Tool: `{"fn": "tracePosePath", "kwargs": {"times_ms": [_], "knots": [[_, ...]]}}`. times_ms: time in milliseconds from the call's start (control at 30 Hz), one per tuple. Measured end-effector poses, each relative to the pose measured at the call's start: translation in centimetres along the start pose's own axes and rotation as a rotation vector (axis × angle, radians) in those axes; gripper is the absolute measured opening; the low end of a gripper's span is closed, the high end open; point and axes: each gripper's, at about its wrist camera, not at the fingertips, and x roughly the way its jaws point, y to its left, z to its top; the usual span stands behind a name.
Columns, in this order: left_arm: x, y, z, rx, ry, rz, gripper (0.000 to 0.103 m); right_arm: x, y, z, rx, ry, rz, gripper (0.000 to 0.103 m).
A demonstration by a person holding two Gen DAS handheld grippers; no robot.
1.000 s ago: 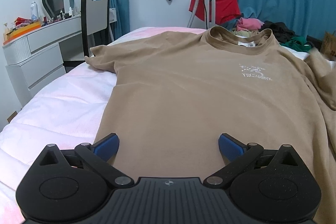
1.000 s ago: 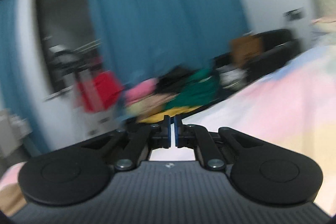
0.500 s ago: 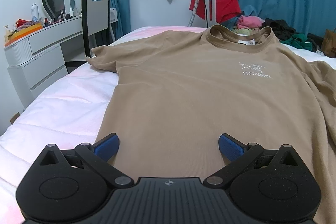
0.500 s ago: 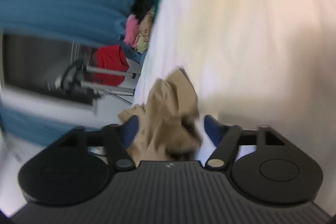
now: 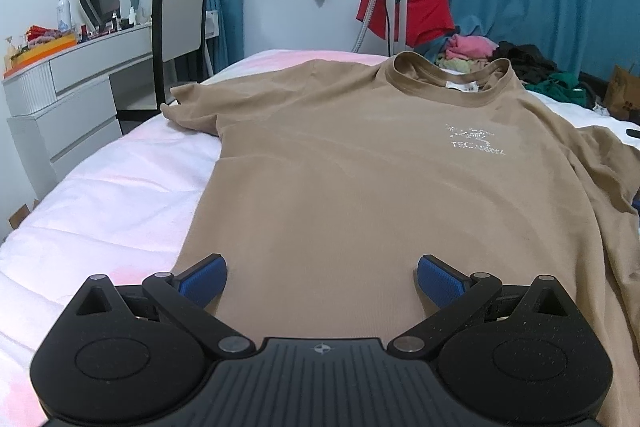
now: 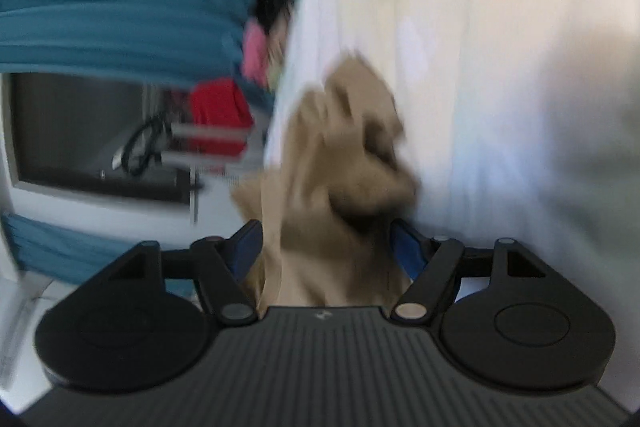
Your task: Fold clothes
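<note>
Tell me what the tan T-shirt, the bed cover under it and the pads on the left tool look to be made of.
Tan T-shirt: soft matte knit, likely cotton jersey; it drapes in gentle wrinkles, with a ribbed collar and a pale chest print.
Bed cover: white, plush, maybe quilted fabric; puffy ridges show.
Pads on the left tool: blue, finely textured, probably rubber, on matte black plastic arms.
</note>
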Motion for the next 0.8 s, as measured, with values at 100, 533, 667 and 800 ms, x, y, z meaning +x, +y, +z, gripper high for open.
{"fn": "tracePosePath", "kwargs": {"times_ms": [100,533,667,800], "knots": [[0.2,-0.1,0.0,0.003,-0.003,-0.012,0.103,1.3,0.5,-0.5,-0.044,-0.063,-0.035,0.063],[0.7,0.0,-0.1,0.015,0.018,-0.019,0.103,-1.1,2.2,5.2,-0.432,-0.285,-0.313,0.009],[0.8,0.1,-0.1,0.021,0.019,-0.019,0.103,-1.4,0.3,5.5,-0.373,-0.109,-0.337,0.022],[0.8,0.3,0.0,0.024,0.019,-0.023,0.103,-5.6,3.0,3.0,-0.550,-0.087,-0.337,0.082]]}}
